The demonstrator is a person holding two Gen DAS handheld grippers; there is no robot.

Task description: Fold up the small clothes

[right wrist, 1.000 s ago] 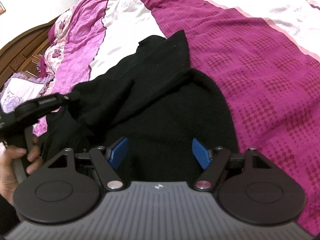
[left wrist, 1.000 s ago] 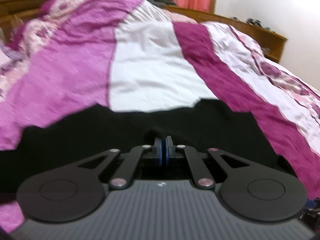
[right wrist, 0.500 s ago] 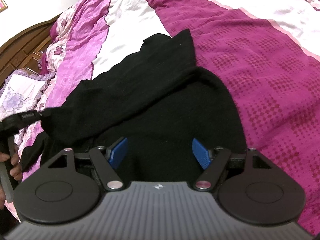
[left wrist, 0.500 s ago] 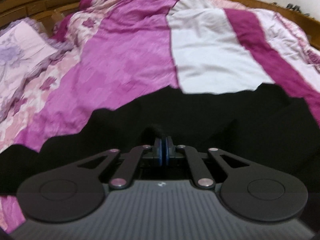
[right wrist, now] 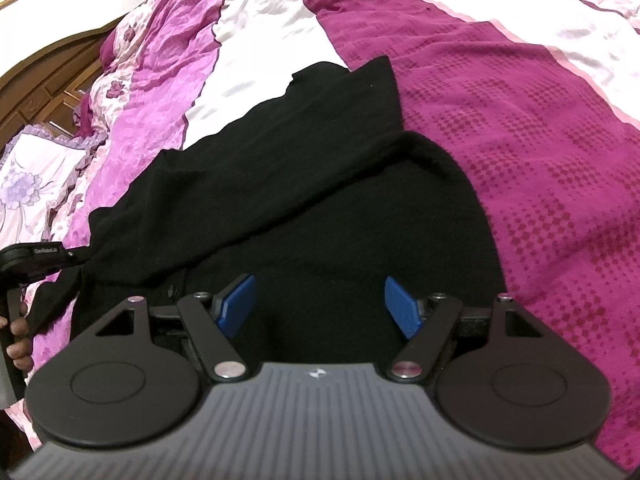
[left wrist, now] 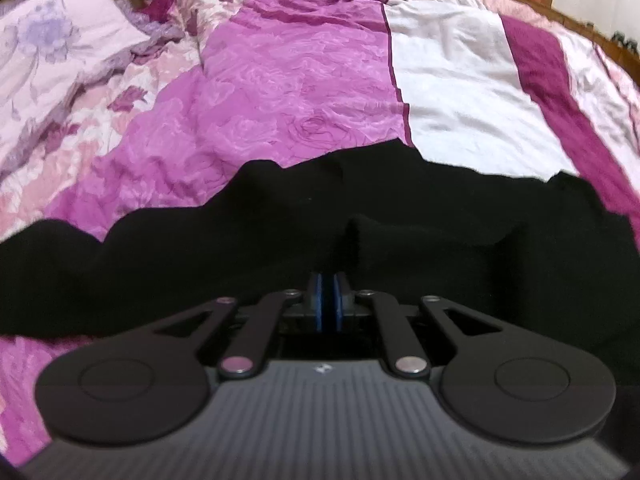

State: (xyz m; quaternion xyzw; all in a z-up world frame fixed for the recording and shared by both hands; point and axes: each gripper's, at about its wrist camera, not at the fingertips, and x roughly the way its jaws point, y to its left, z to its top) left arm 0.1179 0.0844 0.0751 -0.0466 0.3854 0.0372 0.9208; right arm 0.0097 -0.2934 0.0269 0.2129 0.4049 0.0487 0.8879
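Garment [right wrist: 320, 200]: black, spread on the bedspread [right wrist: 540, 140], partly doubled over. Being pulled flat at its left edge, likely an early fold. Left gripper [left wrist: 327, 300] pinched on cloth; right gripper [right wrist: 320, 304] wide, empty, above the middle. Next: release, then grab a hem. Pillow [left wrist: 44, 52] and wooden headboard [right wrist: 44, 92] beyond.
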